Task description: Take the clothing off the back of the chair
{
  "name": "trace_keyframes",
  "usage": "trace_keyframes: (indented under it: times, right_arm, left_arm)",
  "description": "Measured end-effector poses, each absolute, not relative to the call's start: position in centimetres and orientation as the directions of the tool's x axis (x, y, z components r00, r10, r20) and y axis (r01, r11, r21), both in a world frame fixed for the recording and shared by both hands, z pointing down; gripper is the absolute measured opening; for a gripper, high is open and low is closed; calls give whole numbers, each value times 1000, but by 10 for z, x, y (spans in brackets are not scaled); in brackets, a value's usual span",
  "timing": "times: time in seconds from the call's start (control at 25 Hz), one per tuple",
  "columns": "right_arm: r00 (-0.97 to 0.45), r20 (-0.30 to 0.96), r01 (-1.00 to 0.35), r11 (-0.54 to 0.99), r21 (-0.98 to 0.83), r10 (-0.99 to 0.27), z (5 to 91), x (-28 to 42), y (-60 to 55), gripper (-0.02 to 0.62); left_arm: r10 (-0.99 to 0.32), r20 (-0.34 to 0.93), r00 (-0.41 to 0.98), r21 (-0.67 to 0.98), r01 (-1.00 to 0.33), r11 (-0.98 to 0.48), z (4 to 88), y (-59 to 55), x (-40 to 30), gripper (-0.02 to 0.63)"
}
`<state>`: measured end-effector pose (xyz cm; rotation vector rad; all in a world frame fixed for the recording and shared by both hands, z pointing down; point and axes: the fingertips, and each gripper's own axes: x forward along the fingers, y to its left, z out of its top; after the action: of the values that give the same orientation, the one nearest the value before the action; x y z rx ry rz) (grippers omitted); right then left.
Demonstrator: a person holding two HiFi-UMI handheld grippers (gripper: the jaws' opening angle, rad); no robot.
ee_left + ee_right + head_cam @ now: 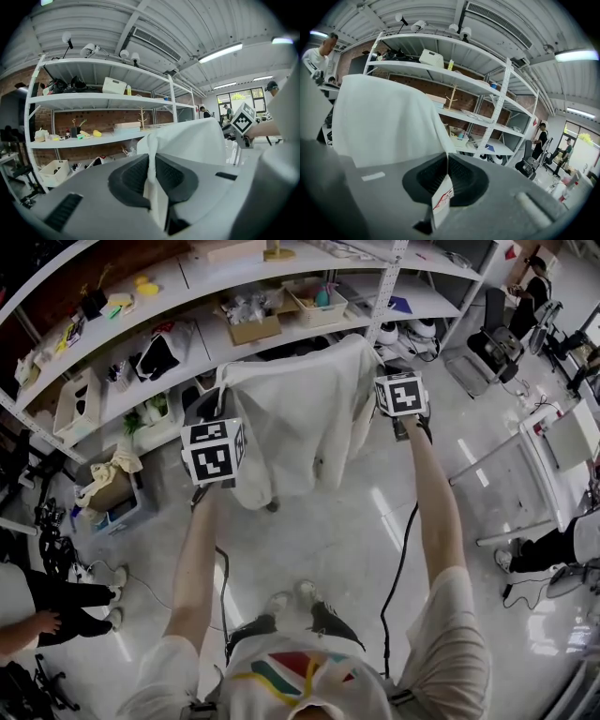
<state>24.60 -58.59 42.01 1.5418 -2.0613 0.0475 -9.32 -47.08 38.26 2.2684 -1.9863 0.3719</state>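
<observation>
A white garment (295, 418) hangs spread out over the back of a chair, which it hides almost wholly. My left gripper (217, 407) is shut on the garment's left top corner; in the left gripper view a fold of white cloth (151, 161) is pinched between the dark pads. My right gripper (382, 371) is shut on the right top corner. In the right gripper view the cloth edge with a small label (441, 199) is clamped between the pads, and the white garment (384, 119) fills the left.
A long white shelf rack (187, 324) with boxes and clutter stands just behind the chair. An office chair (487, 338) and desks stand at the right. A person's legs (66, 601) show at the left, and a white table frame (525, 465) at the right.
</observation>
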Motion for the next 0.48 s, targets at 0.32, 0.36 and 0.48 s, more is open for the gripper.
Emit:
trace_keyframes:
  times: [0.32,0.36,0.48]
  right_arm:
    - [-192,416,-902,327,282,-889,415,235,-557,5]
    - [-189,409,-904,321,284,-893,413,233,-553,5]
    - [-183,393,-905,310,290,-901,408,224,-542,5]
  left_arm:
    - [-966,243,86,-96,-989,-112,379,-471,-119,41]
    - [-967,243,79,-96,-990,-105,378,-472,-124,41]
    - [-969,243,53,-103,-991,-80,375,-474,-141,41]
